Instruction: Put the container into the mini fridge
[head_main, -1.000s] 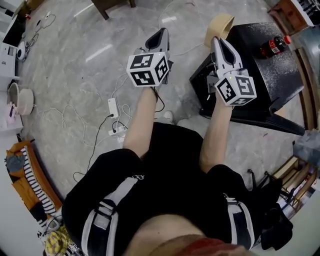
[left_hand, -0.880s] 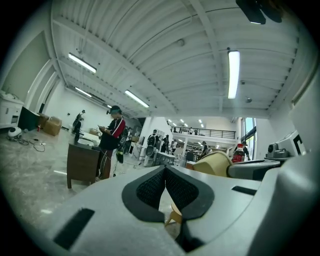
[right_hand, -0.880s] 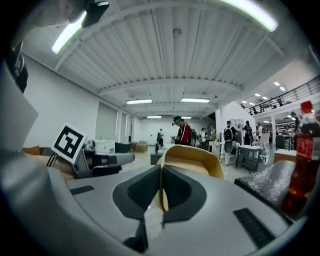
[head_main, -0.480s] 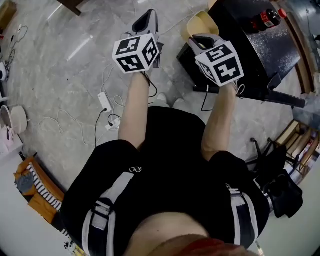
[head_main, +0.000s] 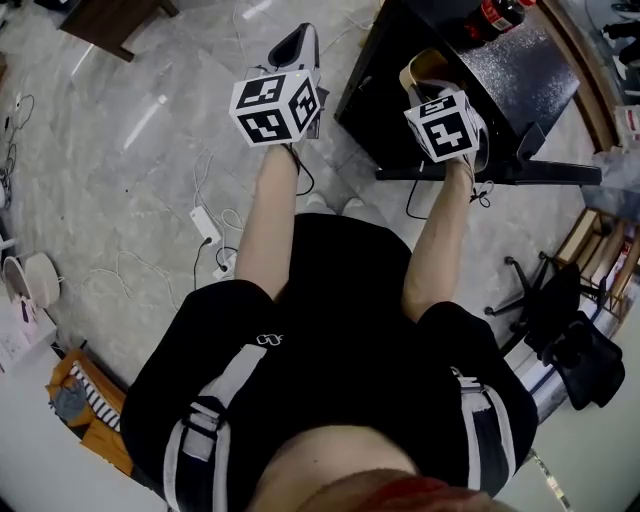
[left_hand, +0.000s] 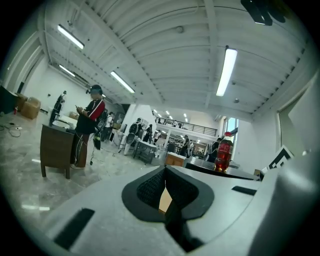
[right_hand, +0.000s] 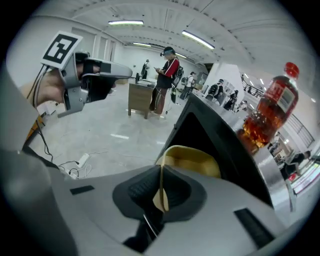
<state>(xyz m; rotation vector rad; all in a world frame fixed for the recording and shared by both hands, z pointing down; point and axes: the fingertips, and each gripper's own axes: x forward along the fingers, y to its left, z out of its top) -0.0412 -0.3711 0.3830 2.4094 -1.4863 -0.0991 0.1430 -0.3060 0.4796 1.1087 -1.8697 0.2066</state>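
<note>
My right gripper is shut on the rim of a beige container, held up at the front of the black mini fridge. In the right gripper view the thin rim of the container is pinched between the pads, and the dark fridge opens just beyond it. The fridge door stands out to the right. My left gripper hangs over the floor left of the fridge; its jaws are shut on nothing.
A cola bottle stands on the fridge top. A power strip and cables lie on the floor. An office chair is at the right. A person stands by a wooden desk far off.
The view and both grippers swung towards the fridge. My right gripper carried the container from beside the fridge up to its open front. The left gripper stayed shut alongside.
</note>
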